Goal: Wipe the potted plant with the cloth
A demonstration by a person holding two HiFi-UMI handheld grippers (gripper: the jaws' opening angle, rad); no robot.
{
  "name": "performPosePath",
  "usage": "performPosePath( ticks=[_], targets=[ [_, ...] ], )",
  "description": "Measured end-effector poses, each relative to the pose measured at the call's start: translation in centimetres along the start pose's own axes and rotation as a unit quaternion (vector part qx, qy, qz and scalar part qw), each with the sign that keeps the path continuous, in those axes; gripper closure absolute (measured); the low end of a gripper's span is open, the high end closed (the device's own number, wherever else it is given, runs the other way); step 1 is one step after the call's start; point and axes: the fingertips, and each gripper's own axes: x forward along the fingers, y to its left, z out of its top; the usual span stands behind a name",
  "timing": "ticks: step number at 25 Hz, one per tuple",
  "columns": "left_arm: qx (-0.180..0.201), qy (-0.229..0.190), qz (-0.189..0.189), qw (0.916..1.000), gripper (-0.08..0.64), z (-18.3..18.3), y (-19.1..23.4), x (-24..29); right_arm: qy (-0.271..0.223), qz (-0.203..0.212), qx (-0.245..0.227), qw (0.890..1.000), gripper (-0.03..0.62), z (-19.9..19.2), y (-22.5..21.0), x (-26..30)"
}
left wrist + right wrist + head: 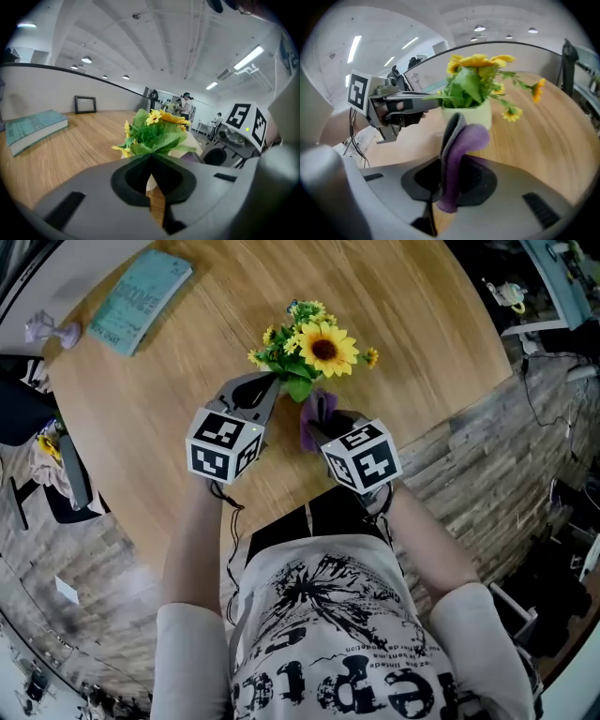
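Observation:
The potted plant, a sunflower with small yellow blooms and green leaves in a pale pot, stands on the round wooden table. My left gripper is shut, with its tips against the leaves on the plant's left side; whether a leaf is pinched I cannot tell. My right gripper is shut on a purple cloth, which stands up between its jaws just in front of the pot. In the head view the cloth lies right under the leaves.
A teal book lies at the table's far left. A small lilac object sits near that edge. The table's near edge runs just behind both grippers. People stand far off in the room.

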Motion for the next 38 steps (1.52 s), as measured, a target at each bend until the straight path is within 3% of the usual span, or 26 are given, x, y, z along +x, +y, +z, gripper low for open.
performPosePath(
  ticks=[6, 12, 19, 23, 29, 34, 38],
  targets=[
    [-0.012, -0.002, 0.019, 0.9997, 0.557, 0.0, -0.1, 0.0, 0.009, -0.067, 0.023, 0.997, 0.517, -1.3, -6.3, -3.0],
    [-0.018, 0.0, 0.046, 0.9988, 0.557, -0.2, -0.1, 0.1, 0.008, -0.116, 0.001, 0.993, 0.515, 0.7, -13.0, -5.0],
    [-0.013, 0.004, 0.084, 0.9964, 0.557, 0.0, 0.0, 0.3, -0.018, -0.11, -0.115, 0.987, 0.515, 8.4, -18.9, -5.8],
    [-0.031, 0.017, 0.133, 0.9905, 0.557, -0.4, -0.3, -0.2, -0.015, -0.076, -0.179, 0.981, 0.515, 13.1, -20.2, -3.7],
    [-0.082, 0.014, 0.188, 0.9785, 0.557, -0.1, 0.1, -0.1, -0.053, -0.008, -0.267, 0.962, 0.515, 22.2, -18.0, -1.1],
    [-0.119, -0.006, 0.221, 0.9679, 0.557, -0.1, 0.3, -0.4, -0.065, 0.055, -0.347, 0.934, 0.515, 26.8, -12.7, 1.3],
    [-0.144, -0.017, 0.242, 0.9594, 0.557, -0.3, 0.4, -0.5, -0.062, 0.112, -0.39, 0.912, 0.515, 27.6, -8.3, 3.3]
  ],
)
